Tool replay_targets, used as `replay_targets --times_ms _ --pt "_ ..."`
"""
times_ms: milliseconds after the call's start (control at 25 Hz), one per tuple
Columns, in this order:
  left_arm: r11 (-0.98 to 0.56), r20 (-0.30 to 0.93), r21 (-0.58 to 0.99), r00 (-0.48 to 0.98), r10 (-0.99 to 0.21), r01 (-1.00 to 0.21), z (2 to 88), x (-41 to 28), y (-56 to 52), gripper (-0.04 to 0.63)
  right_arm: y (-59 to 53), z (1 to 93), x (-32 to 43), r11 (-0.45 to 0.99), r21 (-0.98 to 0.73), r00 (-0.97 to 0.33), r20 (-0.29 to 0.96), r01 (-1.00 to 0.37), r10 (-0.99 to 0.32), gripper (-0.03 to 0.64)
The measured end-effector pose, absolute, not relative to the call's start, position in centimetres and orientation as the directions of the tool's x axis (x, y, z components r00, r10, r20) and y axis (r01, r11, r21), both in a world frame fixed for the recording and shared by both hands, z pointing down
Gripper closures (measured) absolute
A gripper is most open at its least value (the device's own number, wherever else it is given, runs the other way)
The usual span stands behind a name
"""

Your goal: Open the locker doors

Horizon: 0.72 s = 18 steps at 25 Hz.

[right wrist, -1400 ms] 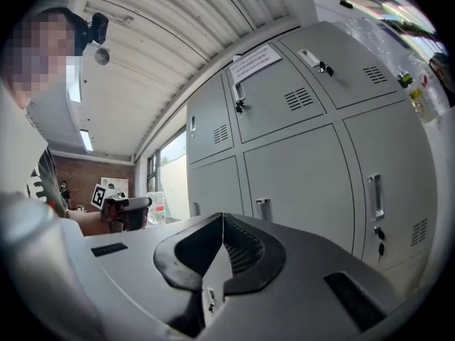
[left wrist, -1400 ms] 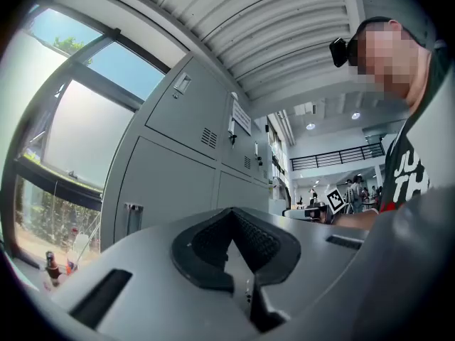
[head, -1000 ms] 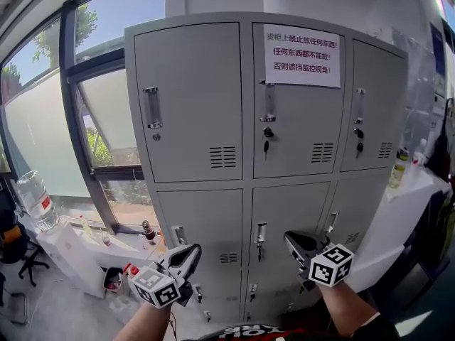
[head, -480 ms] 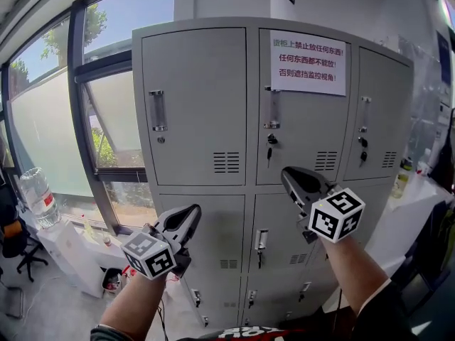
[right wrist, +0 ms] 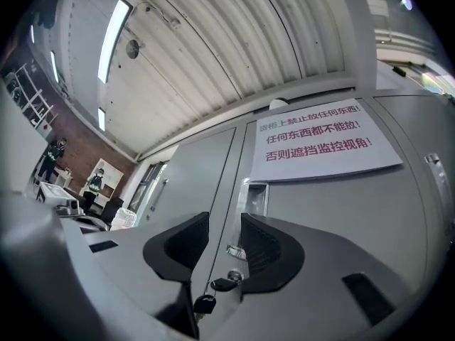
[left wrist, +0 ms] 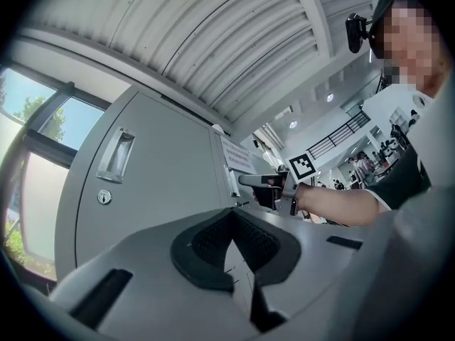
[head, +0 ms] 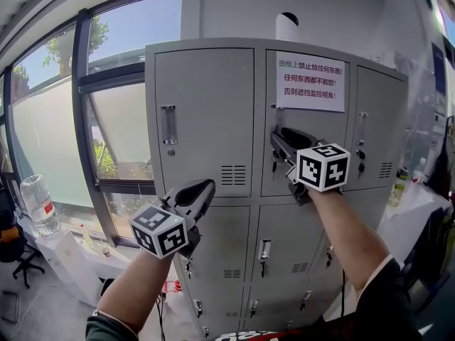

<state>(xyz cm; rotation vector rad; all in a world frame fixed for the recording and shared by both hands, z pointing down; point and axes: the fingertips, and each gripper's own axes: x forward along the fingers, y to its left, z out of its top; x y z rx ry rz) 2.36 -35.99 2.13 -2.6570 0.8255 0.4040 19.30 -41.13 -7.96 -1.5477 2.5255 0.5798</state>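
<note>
**Item 1. My left gripper (head: 202,189).** Nearest and lowest, in front of the left column of the locker. Its fingers are pressed together with nothing between them. It touches no door.

**Item 2. My right gripper (head: 279,137).** Raised to the upper row, just beside the left edge of the upper-middle door (head: 334,126). Its jaws have just been opening and now stand apart. The door's edge and lock show through the gap, but the pads press on nothing.

**Item 3. Locker (head: 151,155).** Grey metal, three columns wide, standing right of the window (head: 121,119). Every door in view is closed.
- Handling, as I judge it: thin painted sheet steel, so light to swing and stiff.
- The flat faces look too slick for my pads.

**Item 4. Pull handle (right wrist: 254,197).** A recessed handle on the upper-middle door, straight beyond my right jaws. This is probably the best hold: pinch its lip and draw towards me.

**Item 5. Key (right wrist: 225,284).** It sits in the lock below that handle. It is small and may need a turn first.

**Item 6. Notice (head: 311,82).** White paper, farther up the same door. I should leave it alone.
</note>
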Motion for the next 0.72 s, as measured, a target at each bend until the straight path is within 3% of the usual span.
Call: replay_targets --times_ms 720 --pt "-0.781 -0.376 -0.237 0.796 -0.475 -0.578 1.4 1.2 -34.7 0.589 -44.5 -9.1 18.4 0.372 0.249 -0.424 -0.209 -0.894 -0.881 0.479"
